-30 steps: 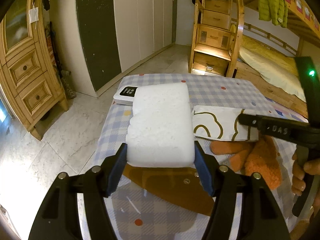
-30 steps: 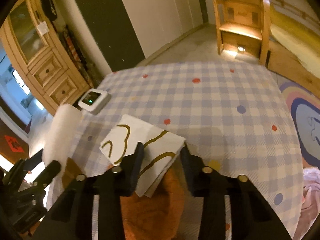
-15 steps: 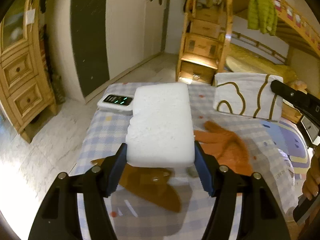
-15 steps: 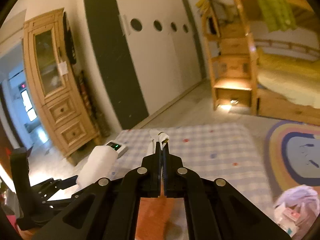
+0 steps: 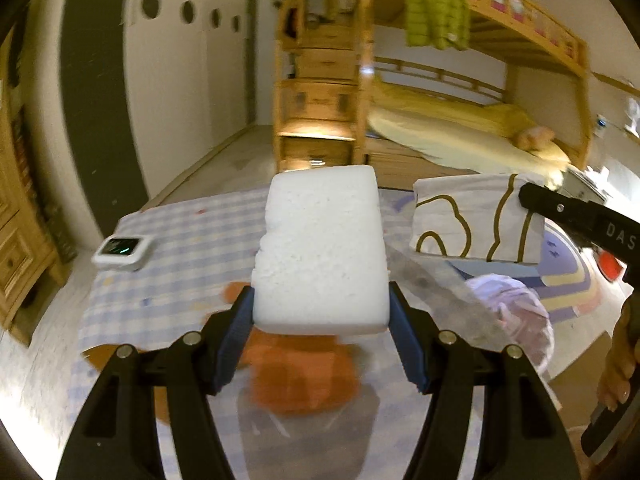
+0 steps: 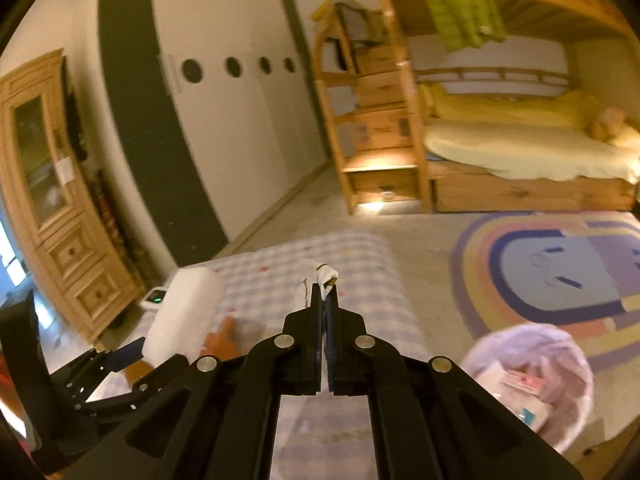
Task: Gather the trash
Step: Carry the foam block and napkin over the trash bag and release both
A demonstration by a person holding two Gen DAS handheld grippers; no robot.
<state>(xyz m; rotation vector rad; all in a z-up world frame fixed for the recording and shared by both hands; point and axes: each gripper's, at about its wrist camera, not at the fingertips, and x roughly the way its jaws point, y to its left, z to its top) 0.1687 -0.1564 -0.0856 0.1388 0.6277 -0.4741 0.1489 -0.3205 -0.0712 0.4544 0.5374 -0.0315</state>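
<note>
My left gripper point(image 5: 321, 330) is shut on a white foam block point(image 5: 322, 250) and holds it above the checked table point(image 5: 188, 236); the block also shows in the right wrist view point(image 6: 182, 312). My right gripper point(image 6: 324, 300) is shut on a white paper napkin with brown lines point(image 5: 476, 218), held edge-on in its own view point(image 6: 326, 278), up in the air right of the foam block. A trash bin lined with a pale purple bag point(image 6: 532, 372) stands on the floor at the lower right and holds some trash; it also shows in the left wrist view point(image 5: 512, 312).
An orange plush toy point(image 5: 304, 376) lies on the table under the foam block. A small white device with a green light point(image 5: 122, 250) sits at the table's far left edge. A colourful rug point(image 6: 560, 272), a bunk bed point(image 6: 520, 152) and wooden cupboards surround the table.
Both grippers have lifted and swung right with their loads. The napkin has come off the table and now hangs in the air; the trash bin has come into view.
</note>
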